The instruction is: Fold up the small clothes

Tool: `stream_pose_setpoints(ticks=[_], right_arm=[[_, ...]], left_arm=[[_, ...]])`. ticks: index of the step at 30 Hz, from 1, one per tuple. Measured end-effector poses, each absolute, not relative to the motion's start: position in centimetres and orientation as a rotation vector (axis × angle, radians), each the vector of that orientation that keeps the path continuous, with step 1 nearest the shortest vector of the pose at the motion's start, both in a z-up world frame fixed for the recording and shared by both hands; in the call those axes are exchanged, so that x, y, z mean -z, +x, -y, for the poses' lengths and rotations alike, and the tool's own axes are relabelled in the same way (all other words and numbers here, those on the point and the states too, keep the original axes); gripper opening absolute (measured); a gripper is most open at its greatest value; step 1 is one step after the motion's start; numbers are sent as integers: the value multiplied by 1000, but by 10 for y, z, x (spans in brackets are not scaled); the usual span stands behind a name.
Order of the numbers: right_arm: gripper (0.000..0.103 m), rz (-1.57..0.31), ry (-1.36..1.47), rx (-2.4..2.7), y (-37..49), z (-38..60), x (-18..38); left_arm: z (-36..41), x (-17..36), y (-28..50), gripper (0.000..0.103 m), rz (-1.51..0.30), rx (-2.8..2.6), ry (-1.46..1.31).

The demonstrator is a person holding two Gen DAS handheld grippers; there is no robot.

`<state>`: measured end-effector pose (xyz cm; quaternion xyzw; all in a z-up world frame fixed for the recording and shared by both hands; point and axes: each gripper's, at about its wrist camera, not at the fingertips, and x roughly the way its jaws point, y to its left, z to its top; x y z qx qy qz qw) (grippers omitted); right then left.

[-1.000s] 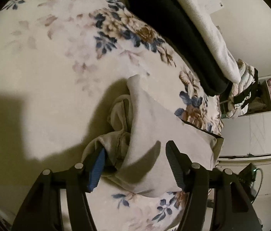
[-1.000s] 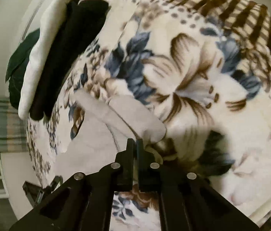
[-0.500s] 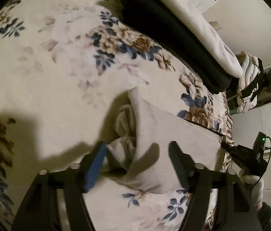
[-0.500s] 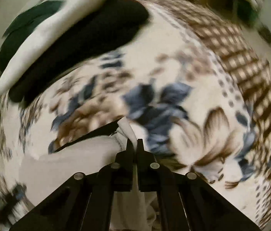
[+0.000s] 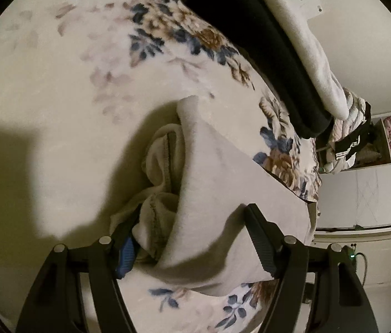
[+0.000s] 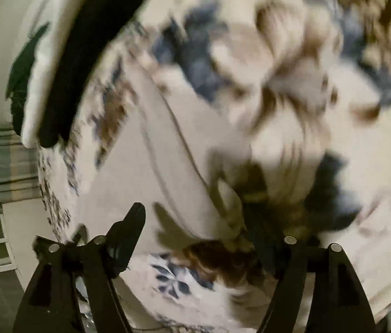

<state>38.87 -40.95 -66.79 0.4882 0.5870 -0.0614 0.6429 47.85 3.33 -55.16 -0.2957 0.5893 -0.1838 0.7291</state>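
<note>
Garment [image 5: 223, 183] betw. left gripper [image 5: 192, 238] fingers, not clamped; right gripper [image 6: 201, 238] jaws just opened, wide apart.

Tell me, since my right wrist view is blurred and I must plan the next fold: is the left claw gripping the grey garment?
Observer: Not clamped. The left claw straddles the bunched end of the grey garment; its jaws have just been closing, cloth between them.
Operator: Is the fold tidy there?
Observer: No, a seamed inner layer bulges out from under the top flap.
</note>
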Motion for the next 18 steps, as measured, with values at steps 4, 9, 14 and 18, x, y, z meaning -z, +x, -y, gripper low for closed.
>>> stream_pose_setpoints(ticks=[4,9,14,18], right_arm=[[18,-1252,1174,203,379,415,669],[9,-1221,1065,275,379,436,642],[12,-1349,1102,243,391,450,665],[53,-1292,963,251,392,452,634]], left_arm=[[-39,549,470,47,-1306,369,-628],[-43,555,461,49,-1344,352,-644],[-55,548,463,54,-1345,329,-710],[-76,533,463,62,-1294,280,-723]])
